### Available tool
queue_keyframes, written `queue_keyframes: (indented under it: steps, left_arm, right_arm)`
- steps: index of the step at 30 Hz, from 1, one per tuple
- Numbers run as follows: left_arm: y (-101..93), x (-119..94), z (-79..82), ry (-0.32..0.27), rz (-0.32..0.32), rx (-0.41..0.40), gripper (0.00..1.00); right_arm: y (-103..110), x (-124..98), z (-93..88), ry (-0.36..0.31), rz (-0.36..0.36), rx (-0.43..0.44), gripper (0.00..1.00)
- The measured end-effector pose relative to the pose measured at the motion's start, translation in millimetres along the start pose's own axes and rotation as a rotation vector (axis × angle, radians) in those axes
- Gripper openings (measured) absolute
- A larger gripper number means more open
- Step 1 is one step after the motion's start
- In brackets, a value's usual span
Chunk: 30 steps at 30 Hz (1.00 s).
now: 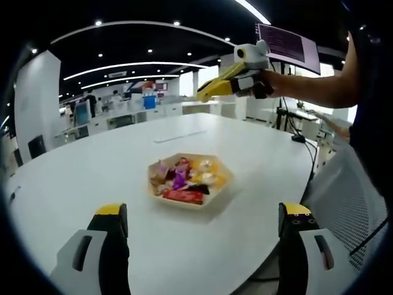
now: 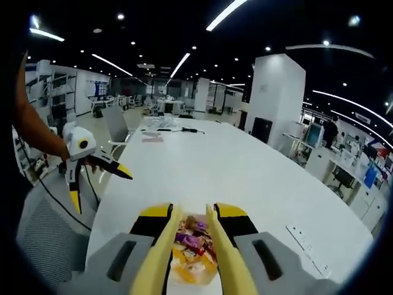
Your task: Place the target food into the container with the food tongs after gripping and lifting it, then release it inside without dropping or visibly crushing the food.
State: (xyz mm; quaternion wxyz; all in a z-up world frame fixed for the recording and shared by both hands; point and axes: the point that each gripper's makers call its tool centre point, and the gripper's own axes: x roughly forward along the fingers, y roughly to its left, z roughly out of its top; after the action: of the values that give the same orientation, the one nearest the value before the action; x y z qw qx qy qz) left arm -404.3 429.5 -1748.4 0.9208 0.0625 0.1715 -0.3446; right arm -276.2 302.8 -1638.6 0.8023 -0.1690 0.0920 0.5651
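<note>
A tan hexagonal dish [image 1: 216, 186] of wrapped sweets [image 1: 183, 178] sits on the white table [image 1: 92, 178]. My left gripper [image 1: 202, 215] hangs low in front of it, jaws wide open and empty. Up to the right, a person's hand carries my right gripper [image 1: 241, 72], shut on yellow food tongs [image 1: 215, 89] held above the table. In the right gripper view the tongs' two arms [image 2: 164, 246] run up between my right gripper's [image 2: 193, 212] jaws, tips slightly apart over the dish [image 2: 209, 269] and its sweets [image 2: 191, 241]. My left gripper [image 2: 100, 186] shows at the left, open.
A mesh chair [image 1: 347, 196] stands at the table's near right edge. Papers [image 1: 180, 136] lie at the table's far side. A socket plate [image 2: 301, 236] is set in the tabletop. Office desks and chairs stand beyond.
</note>
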Motion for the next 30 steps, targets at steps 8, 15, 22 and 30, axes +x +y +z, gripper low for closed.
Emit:
queue_keyframes:
  steps: [8,15,22,30]
  left_arm:
    - [-17.6,5.7,-3.4,0.042,-0.111,0.012,0.99]
    - [-26.0,16.0,14.3,0.041,-0.175,0.046,0.99]
    - [-45.0,28.0,24.7,0.079,-0.273,0.055,0.99]
    - [-55.1,41.8,54.5,0.053,-0.325,0.137,0.99]
  right_arm:
    - [7.4,-24.4,-6.7,-0.05,-0.021,0.024,0.25]
    - [12.8,-41.7,-6.1,-0.108,-0.044,0.017,0.26]
    - [30.8,-57.5,2.6,-0.203,-0.01,0.046,0.27]
    - [61.0,-66.9,-4.8,-0.234,0.083,0.079,0.27]
